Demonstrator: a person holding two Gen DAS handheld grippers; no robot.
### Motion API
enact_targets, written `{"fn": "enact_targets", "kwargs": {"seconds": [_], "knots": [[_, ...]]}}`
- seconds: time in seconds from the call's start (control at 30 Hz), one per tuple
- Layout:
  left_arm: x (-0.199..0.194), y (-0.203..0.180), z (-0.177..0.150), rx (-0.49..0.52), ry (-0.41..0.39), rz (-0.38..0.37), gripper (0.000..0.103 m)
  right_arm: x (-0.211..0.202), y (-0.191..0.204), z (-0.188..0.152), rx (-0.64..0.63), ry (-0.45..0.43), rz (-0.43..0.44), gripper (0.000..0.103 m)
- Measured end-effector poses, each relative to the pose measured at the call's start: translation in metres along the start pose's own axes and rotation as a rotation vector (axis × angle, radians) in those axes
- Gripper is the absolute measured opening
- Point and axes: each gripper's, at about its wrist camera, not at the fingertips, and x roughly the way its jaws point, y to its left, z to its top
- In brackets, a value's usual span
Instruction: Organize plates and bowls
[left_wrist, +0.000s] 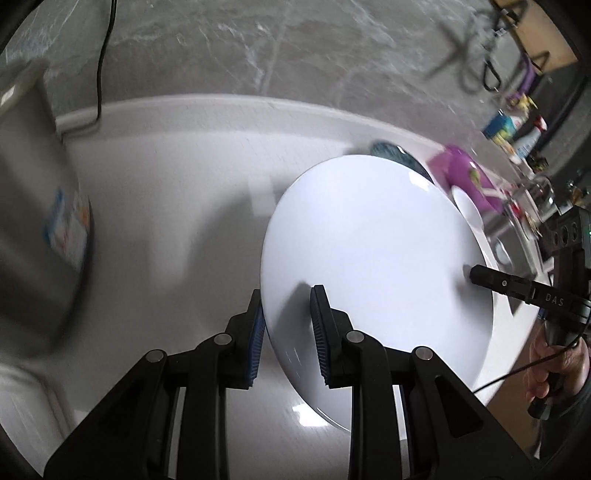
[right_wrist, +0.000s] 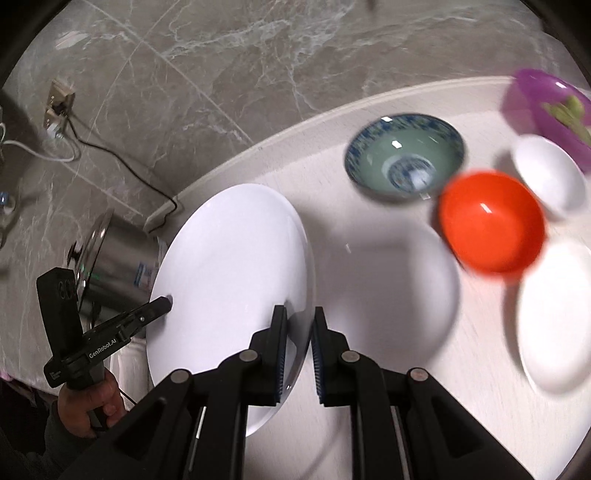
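Note:
A large white plate (left_wrist: 373, 266) is held tilted above the white counter (left_wrist: 166, 177). My left gripper (left_wrist: 288, 332) is shut on its left rim, one pad each side. My right gripper (right_wrist: 299, 354) is shut on the opposite rim of the same plate (right_wrist: 229, 277). Right of it in the right wrist view sit a blue-patterned bowl (right_wrist: 404, 155), an orange bowl (right_wrist: 491, 225), a small white bowl (right_wrist: 546, 173), a purple bowl (right_wrist: 546, 103) and a white plate (right_wrist: 554, 317). Another white plate (right_wrist: 388, 291) lies flat under the held one.
A steel pot with a glass lid (right_wrist: 110, 254) stands at the counter's left end; it also shows in the left wrist view (left_wrist: 37, 206). A black cord (right_wrist: 122, 166) runs to a wall socket (right_wrist: 57, 107). Bottles (left_wrist: 517, 136) stand beyond the counter's right end.

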Motion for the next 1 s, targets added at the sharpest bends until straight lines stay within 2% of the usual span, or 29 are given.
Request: {"fn": "enact_targets", "kwargs": {"seconds": [0.27, 0.63, 0.87, 1.0], "knots": [[-0.013, -0.039, -0.080, -0.028, 0.037, -0.010, 0.022, -0.035, -0.021, -0.070, -0.001, 0.026, -0.001, 0.015], [0.000, -0.104, -0.180, -0.074, 0.075, 0.022, 0.022, -0.056, -0.090, -0.123, -0.024, 0.094, 0.006, 0.015], [0.013, -0.123, -0.213, -0.077, 0.069, 0.045, 0.022, -0.051, -0.115, -0.141, -0.054, 0.117, 0.007, 0.015], [0.025, -0.129, -0.209, -0.063, 0.064, 0.051, 0.022, -0.046, -0.129, -0.142, -0.055, 0.122, -0.002, 0.016]]}}
